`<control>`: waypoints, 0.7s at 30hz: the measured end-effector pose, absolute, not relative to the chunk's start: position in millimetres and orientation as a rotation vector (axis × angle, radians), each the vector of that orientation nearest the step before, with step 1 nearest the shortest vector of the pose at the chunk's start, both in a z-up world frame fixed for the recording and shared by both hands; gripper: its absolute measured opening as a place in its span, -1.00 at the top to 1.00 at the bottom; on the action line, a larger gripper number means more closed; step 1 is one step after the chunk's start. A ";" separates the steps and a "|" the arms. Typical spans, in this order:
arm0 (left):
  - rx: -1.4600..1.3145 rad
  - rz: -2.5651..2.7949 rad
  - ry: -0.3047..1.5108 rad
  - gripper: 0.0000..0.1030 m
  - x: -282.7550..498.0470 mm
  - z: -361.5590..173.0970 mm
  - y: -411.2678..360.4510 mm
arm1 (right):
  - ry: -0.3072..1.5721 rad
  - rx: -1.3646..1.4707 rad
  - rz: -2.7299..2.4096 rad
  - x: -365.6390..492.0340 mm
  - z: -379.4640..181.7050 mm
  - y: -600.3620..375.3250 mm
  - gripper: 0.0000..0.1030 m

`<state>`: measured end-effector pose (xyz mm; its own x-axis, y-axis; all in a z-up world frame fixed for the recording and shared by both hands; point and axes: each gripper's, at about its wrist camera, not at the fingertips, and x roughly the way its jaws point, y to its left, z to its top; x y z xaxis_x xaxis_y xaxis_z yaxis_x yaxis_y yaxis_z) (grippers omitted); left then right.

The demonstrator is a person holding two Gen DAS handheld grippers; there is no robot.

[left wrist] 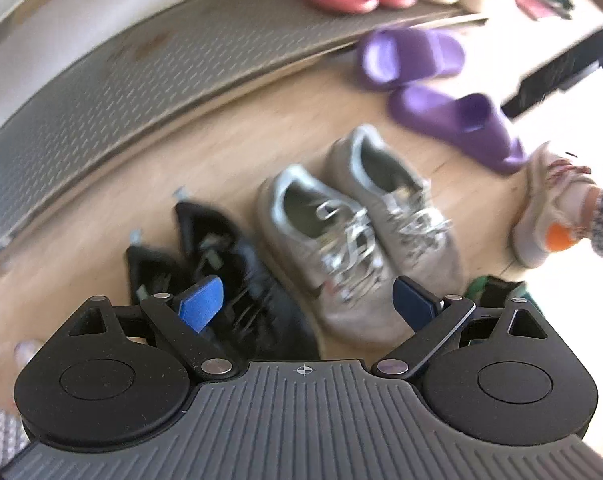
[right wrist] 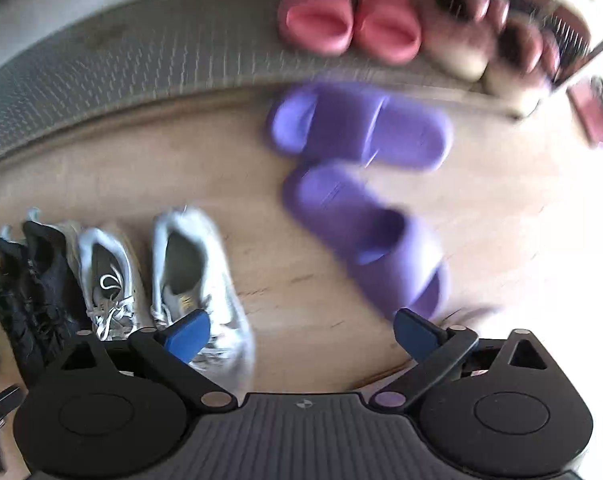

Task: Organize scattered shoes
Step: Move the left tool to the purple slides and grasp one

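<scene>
Both grippers point down over a wooden floor [left wrist: 81,216] strewn with shoes. The left gripper [left wrist: 307,304] stands with its jaws wide apart and nothing between them, above two black sneakers [left wrist: 221,264] and two grey sneakers [left wrist: 353,236] set side by side. The right gripper [right wrist: 301,334] also has its jaws spread wide and grips nothing; one blue pad [right wrist: 187,336] shows in front of a grey sneaker [right wrist: 197,280], though contact cannot be told. Farther out lie two purple slides [right wrist: 361,168], close together at different angles on the bare floor. Beyond them, a grey mat [right wrist: 141,52] along the wall carries two pink slides [right wrist: 349,16] side by side and, just beside them, two fuzzy slippers [right wrist: 485,44]. At the left view's right edge, a person's foot in a pale sneaker [left wrist: 553,204] stands on the floor.
</scene>
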<state>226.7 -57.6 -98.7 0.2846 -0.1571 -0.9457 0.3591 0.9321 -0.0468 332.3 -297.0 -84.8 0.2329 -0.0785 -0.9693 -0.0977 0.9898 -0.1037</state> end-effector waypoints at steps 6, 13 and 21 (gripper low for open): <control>0.178 -0.414 1.251 -0.86 224.6 -105.4 -80.1 | 1.279 -0.165 -0.078 338.2 -75.4 -356.5 -0.98; 0.193 -0.363 1.205 -0.86 297.5 -115.1 -145.7 | 1.397 0.050 -0.077 357.5 -98.9 -397.1 -0.94; 0.194 -0.304 1.210 -0.87 387.0 -160.4 -268.7 | 1.364 -0.008 -0.108 352.3 -94.8 -416.1 -0.96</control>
